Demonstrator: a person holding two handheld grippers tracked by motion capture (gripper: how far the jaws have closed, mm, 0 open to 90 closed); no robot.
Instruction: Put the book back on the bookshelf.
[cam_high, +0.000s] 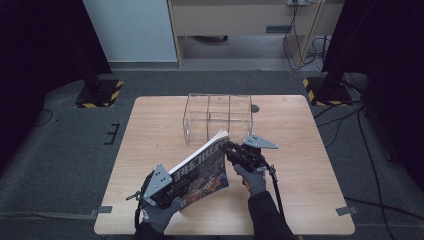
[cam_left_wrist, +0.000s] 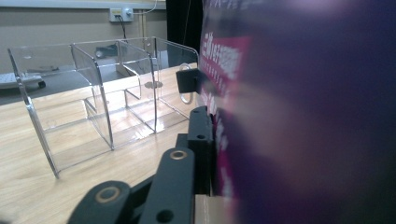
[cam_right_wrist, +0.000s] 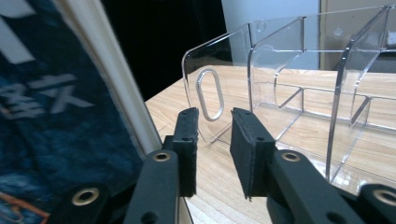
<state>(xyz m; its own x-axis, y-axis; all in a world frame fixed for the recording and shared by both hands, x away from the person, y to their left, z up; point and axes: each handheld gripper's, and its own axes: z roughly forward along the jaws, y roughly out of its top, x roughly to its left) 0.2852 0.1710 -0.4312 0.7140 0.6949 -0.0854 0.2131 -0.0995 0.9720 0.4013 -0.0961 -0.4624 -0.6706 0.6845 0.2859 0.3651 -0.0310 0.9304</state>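
A magazine (cam_high: 202, 167) with a dark cover and white page edges is held tilted above the table's near half. My left gripper (cam_high: 186, 184) is shut on its lower left part; in the left gripper view one black finger (cam_left_wrist: 200, 140) presses against the purple cover (cam_left_wrist: 303, 116), and the other jaw is hidden behind it. My right gripper (cam_high: 229, 147) sits at the magazine's upper right corner. Its jaws (cam_right_wrist: 215, 135) stand slightly apart with nothing between them, and the magazine (cam_right_wrist: 56, 102) lies just to their left. A clear acrylic organiser (cam_high: 218, 117) with compartments stands beyond.
The wooden table (cam_high: 300, 130) has bare room to the left and right of the organiser (cam_right_wrist: 299, 84). A small round grommet (cam_high: 255, 108) sits by the organiser's right side. Black stands with hazard-striped bases (cam_high: 100, 92) flank the table on the floor.
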